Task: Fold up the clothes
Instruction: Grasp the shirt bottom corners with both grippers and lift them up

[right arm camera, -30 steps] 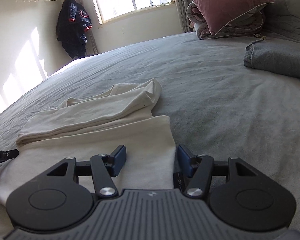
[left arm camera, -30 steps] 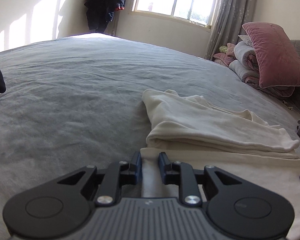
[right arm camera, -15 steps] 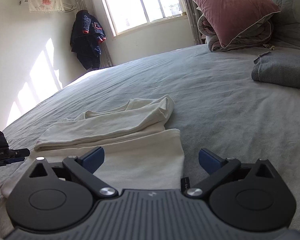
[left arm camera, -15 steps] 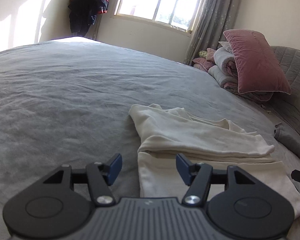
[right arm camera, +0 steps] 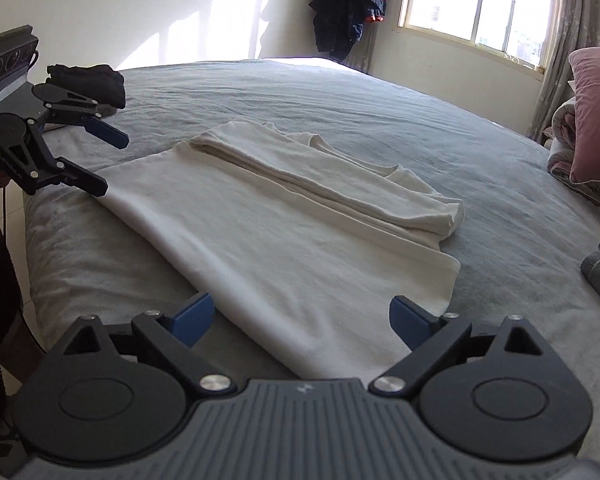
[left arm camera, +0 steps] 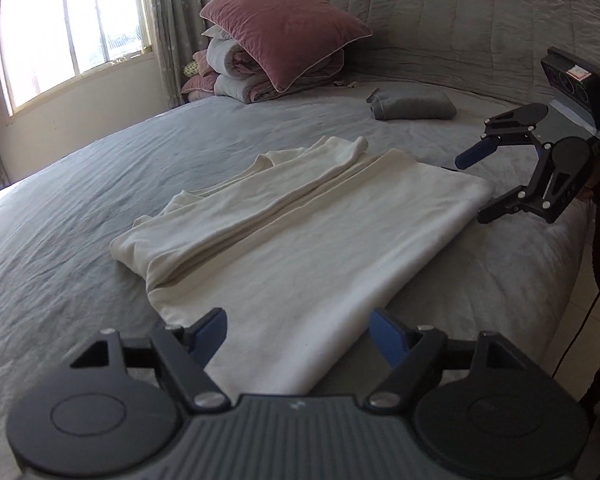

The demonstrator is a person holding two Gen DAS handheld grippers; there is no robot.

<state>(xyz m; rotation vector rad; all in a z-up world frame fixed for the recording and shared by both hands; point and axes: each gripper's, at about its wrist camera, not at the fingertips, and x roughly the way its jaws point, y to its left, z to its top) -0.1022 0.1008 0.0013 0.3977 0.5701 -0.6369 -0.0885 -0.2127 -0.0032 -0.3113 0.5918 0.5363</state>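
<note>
Here the left claw is spread wide, empty, over one end of the cream garment; the right claw gapes likewise at the opposite end. The garment lies partly folded on the grey bed between them.

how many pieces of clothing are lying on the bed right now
3: cream garment mid-bed, grey folded one near the headboard, dark one at the far edge. Others may be out of view.

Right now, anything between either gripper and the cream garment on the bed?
Nothing visible. The cream garment lies flat on the grey bed. The left gripper and right gripper are open at opposite ends of it, with only cloth ahead. The folded grey garment and dark clothes lie off to the sides.
</note>
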